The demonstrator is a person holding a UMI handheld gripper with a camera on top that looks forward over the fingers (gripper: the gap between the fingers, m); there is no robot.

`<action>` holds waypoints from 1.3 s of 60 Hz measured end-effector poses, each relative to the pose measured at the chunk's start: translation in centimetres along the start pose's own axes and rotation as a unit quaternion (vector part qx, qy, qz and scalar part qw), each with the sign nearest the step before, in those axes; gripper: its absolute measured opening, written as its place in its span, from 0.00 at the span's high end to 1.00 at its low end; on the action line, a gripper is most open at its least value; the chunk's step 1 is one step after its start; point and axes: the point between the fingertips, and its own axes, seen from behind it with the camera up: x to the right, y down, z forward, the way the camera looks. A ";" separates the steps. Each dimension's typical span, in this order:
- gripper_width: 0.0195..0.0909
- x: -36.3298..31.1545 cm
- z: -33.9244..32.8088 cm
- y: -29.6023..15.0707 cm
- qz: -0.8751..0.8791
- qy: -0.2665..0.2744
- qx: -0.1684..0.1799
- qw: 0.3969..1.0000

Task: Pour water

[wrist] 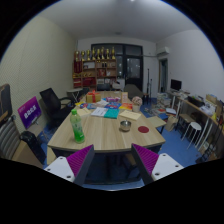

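Here the claw (113, 162) hangs well back from the long pale wooden bench (100, 135), its two fingers spread wide with purple pads (80, 158) showing and nothing between them.

Starting at the left, a purple sign (29, 111) leans by a dark office chair (52, 101). Next comes the one tall green plastic bottle (76, 125), standing upright near the bench's left edge, its long axis vertical. It lies ahead of the claw and off to the left of the left finger, well apart from it; I'd judge the coming reach has to go forward and swing leftward to bring the fingers either side of it.

Further right, near the middle of the bench, sits one small dark cup (125, 125), likely the vessel to be filled, though I can't see inside it. Flat coloured sheets (105, 112) and small items lie beyond, too small to count. At the right stand a wooden chair (190, 125) and a desk with a monitor (176, 86).
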 end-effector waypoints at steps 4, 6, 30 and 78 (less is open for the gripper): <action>0.11 0.5 0.3 0.6 -0.021 0.013 0.001 1.000; 0.11 -1.1 -0.4 1.3 -0.027 0.021 0.001 0.999; 0.11 -10.3 4.9 2.4 0.008 -0.027 0.032 0.999; 0.60 -22.4 35.4 -0.3 -0.029 -0.136 0.102 0.985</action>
